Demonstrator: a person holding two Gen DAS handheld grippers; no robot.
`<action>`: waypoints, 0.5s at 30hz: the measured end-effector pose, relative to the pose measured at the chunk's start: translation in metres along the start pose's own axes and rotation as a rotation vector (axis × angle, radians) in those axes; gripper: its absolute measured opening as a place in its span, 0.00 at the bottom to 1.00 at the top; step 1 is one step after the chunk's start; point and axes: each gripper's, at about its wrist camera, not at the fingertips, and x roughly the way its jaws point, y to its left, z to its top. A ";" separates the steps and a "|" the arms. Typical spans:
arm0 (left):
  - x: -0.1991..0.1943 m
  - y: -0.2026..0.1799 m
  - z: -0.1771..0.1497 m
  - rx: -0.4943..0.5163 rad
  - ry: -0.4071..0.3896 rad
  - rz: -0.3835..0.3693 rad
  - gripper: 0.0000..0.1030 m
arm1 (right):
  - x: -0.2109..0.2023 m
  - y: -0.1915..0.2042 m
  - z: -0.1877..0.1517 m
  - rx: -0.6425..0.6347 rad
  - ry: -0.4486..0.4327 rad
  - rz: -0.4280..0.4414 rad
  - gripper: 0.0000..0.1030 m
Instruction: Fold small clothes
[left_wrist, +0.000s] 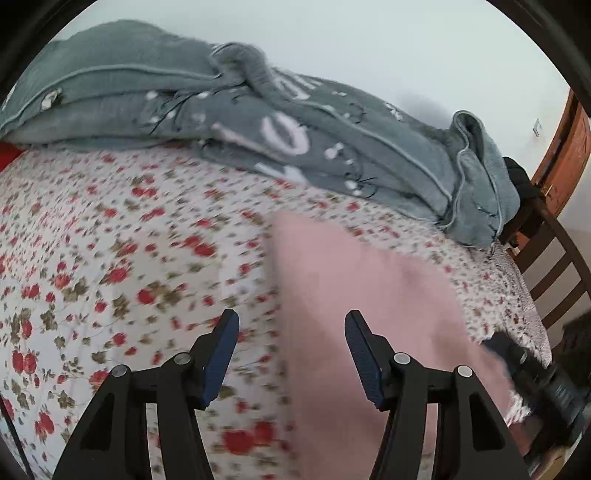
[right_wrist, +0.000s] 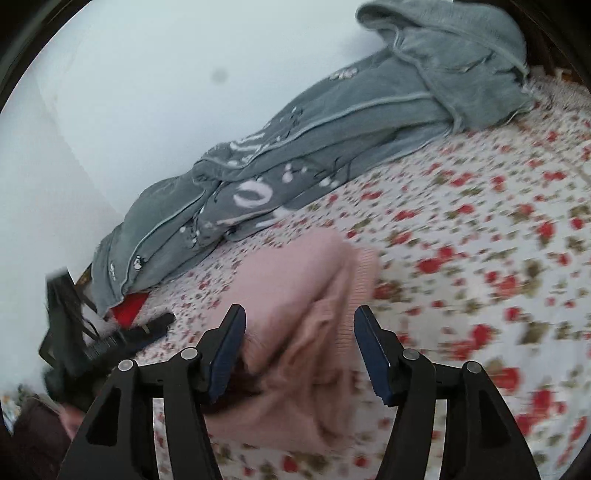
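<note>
The left gripper (left_wrist: 291, 354) hangs over the floral bedspread (left_wrist: 110, 258) with its jaws spread and nothing between them, the pink garment (left_wrist: 369, 288) lying just under its right finger. The right gripper (right_wrist: 299, 350) is likewise spread wide above the rumpled garment. A grey blanket (left_wrist: 258, 122) is heaped along the wall behind

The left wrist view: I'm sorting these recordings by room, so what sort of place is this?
Most likely a bedroom: a bed under a floral sheet, a grey blanket bunched against the wall, and a wooden door. A pink garment lies on the sheet.
</note>
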 end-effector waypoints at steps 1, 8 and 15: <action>0.004 0.005 -0.002 0.000 0.002 -0.003 0.56 | 0.006 0.004 0.001 0.011 0.013 0.001 0.58; 0.018 0.016 -0.016 0.042 -0.009 -0.068 0.56 | 0.034 0.049 -0.009 -0.114 0.021 -0.164 0.63; 0.019 0.019 -0.023 0.049 -0.022 -0.102 0.57 | 0.051 0.063 -0.026 -0.201 0.049 -0.261 0.57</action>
